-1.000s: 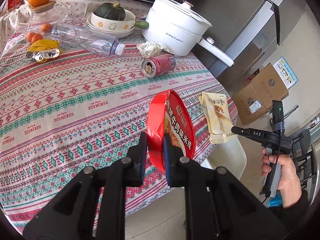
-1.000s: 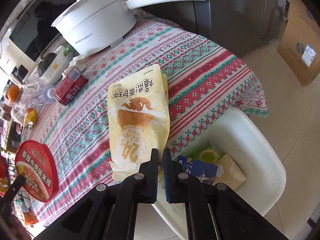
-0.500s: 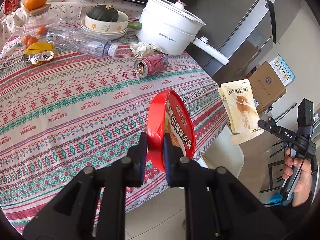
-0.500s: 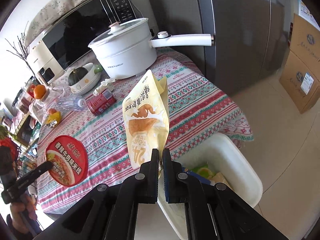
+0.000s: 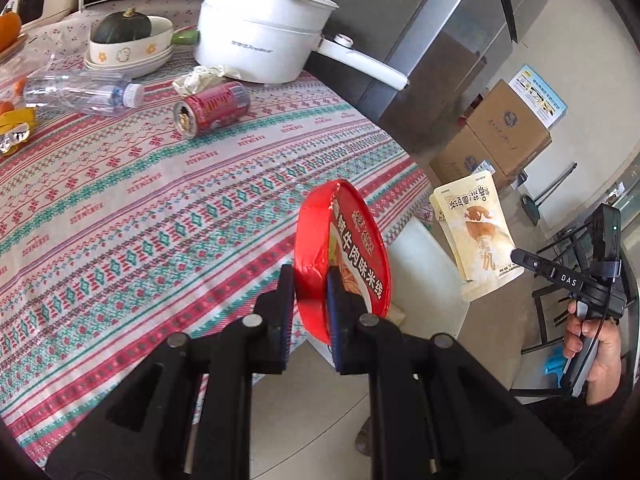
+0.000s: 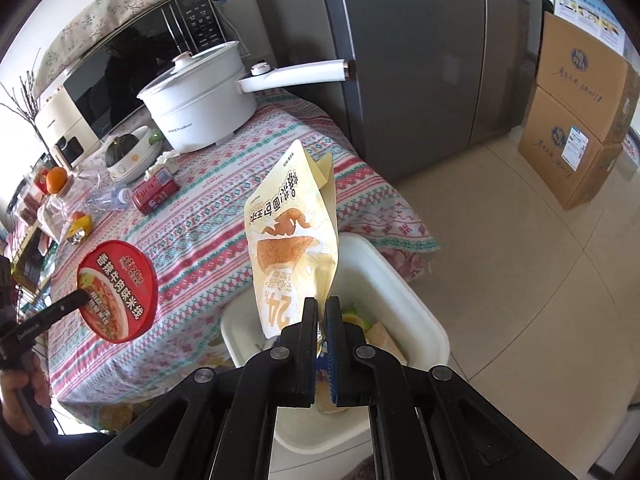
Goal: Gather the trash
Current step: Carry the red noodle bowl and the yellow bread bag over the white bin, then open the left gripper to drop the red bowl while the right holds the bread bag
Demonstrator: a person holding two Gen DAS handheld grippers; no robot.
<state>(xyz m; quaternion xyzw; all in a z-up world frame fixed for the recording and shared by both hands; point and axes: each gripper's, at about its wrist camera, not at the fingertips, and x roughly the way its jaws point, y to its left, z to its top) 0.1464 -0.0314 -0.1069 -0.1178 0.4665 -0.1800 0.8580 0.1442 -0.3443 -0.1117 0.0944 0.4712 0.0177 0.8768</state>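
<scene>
Over the bin (image 6: 404, 292) beside the surface (image 5: 140, 208), I am holding a pouch (image 6: 294, 236) pinched in my right tool (image 6: 320, 312) and a red lid (image 5: 340, 256) clamped in my left tool (image 5: 310, 292); next I judge each needs releasing into the bin.

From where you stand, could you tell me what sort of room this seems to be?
Most likely a home kitchen or dining corner: a tall grey refrigerator, a black-fronted microwave oven and a white lidded electric cooking pot on a table with a patterned cloth.
</scene>
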